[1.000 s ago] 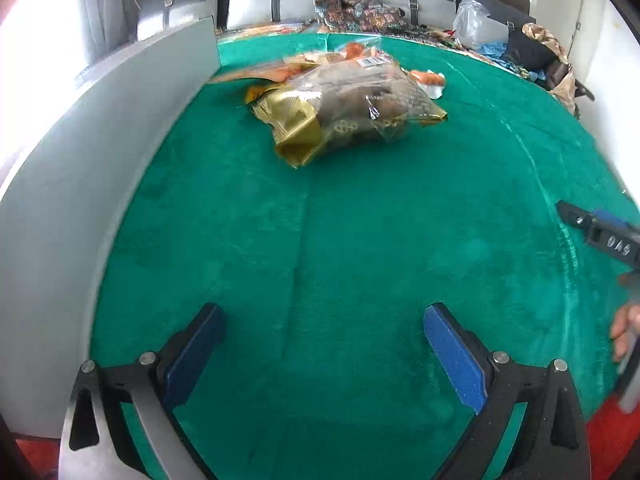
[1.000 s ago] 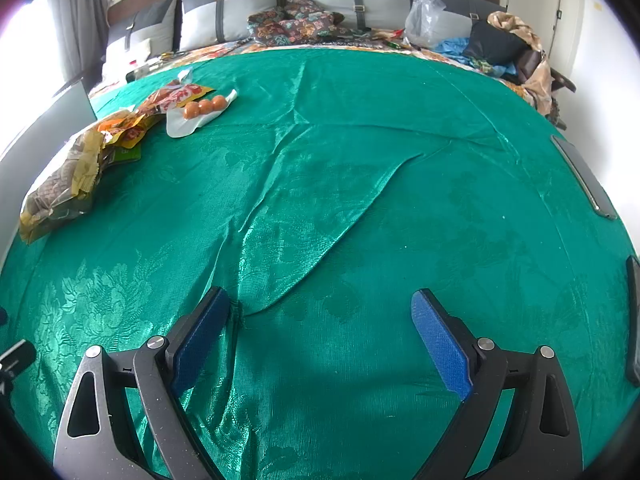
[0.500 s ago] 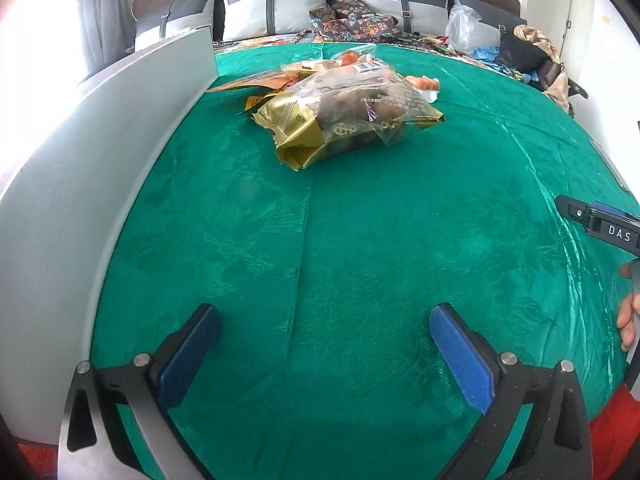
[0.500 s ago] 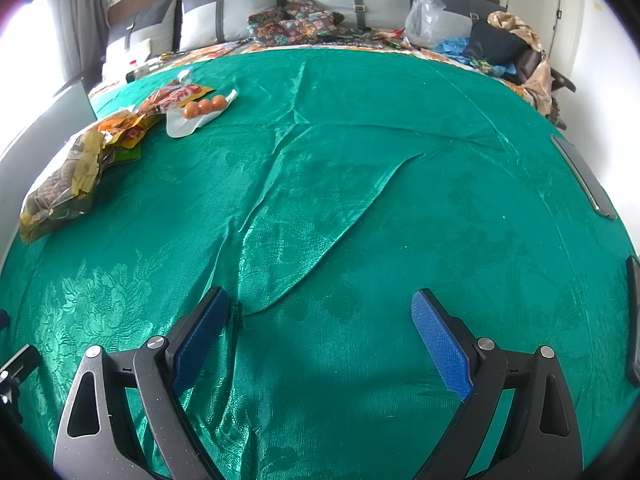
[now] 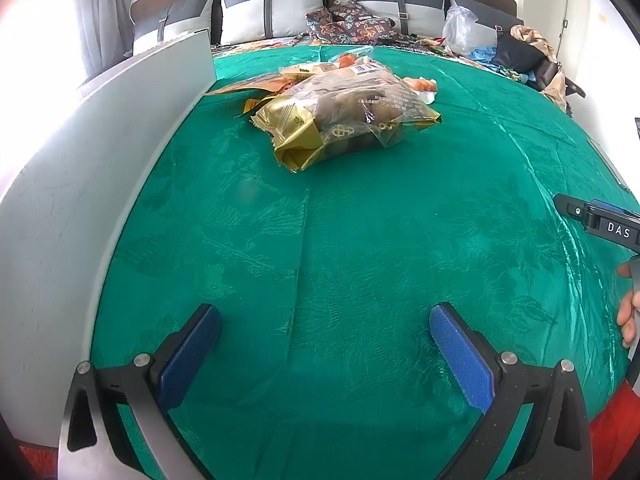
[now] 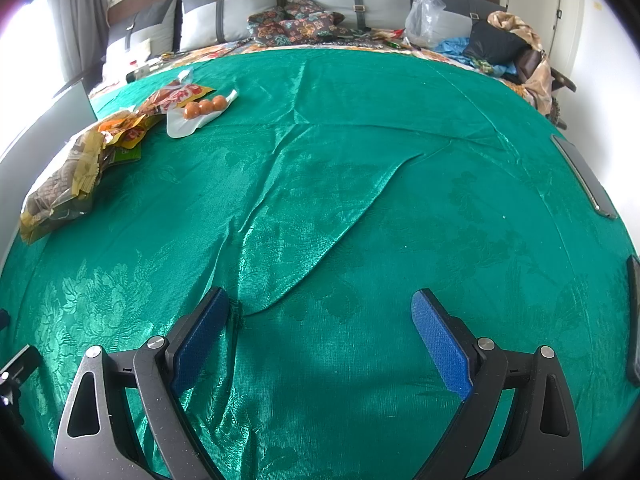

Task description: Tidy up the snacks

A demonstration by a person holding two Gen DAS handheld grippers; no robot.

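left gripper (image 5: 324, 344) and right gripper (image 6: 320, 328), fingers spread and holding nothing, hover over a glossy green cloth (image 5: 360, 240) creased by one long fold. beyond the left gripper, crinkly snack bags (image 5: 344, 120) lie piled beside a flat grey panel (image 5: 80, 184); behind the pile, four grey cushions (image 5: 272, 12).

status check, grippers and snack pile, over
Left gripper open, empty. Right gripper open, empty, over a cloth wrinkle. Snack pile untouched beside the grey panel. Nothing between fingers and snacks.
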